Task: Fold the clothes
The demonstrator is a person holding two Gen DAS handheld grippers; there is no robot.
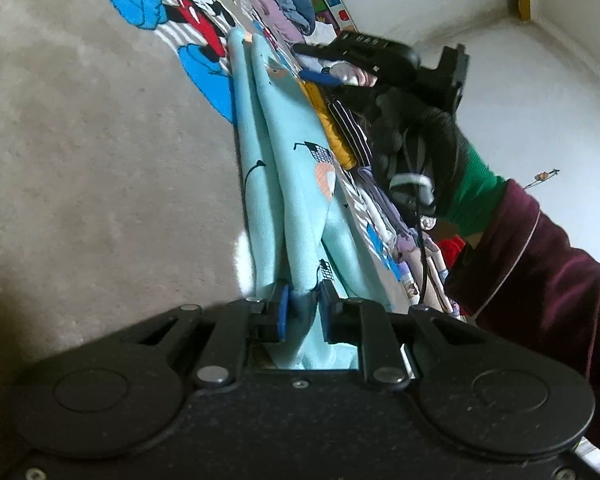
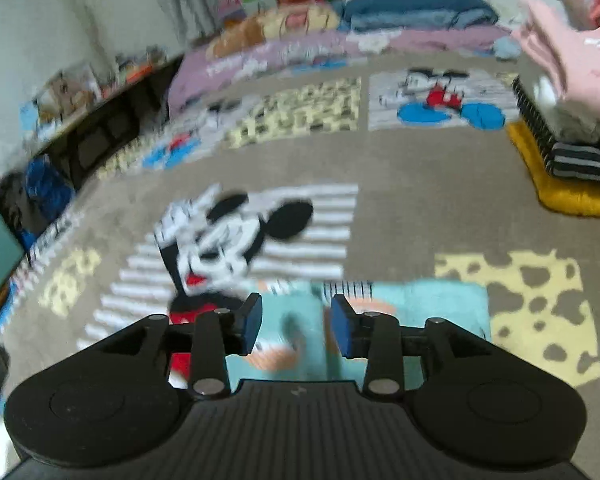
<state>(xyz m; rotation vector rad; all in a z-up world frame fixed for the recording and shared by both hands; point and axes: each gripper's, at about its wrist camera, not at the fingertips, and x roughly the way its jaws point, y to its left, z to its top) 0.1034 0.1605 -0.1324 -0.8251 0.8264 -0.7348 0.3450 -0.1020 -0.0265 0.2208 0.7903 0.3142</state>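
Observation:
A light blue garment (image 1: 288,160) with small printed figures is stretched out long over the bed, and my left gripper (image 1: 303,308) is shut on its near end. In the right wrist view the same garment (image 2: 432,300) lies flat on the blanket, blurred by motion. My right gripper (image 2: 296,320) hovers open just above it, with a wide gap between its blue pads (image 2: 252,320). The left wrist view shows the right gripper (image 1: 306,62) beside the garment's far end, held by a black-gloved hand (image 1: 412,140).
A grey blanket (image 2: 400,216) with cartoon-mouse patches covers the bed. A stack of folded clothes (image 2: 572,156), striped on yellow with pink items on top, sits at the right. More bedding (image 2: 412,8) lines the far side. A white wall (image 1: 520,100) stands behind the hand.

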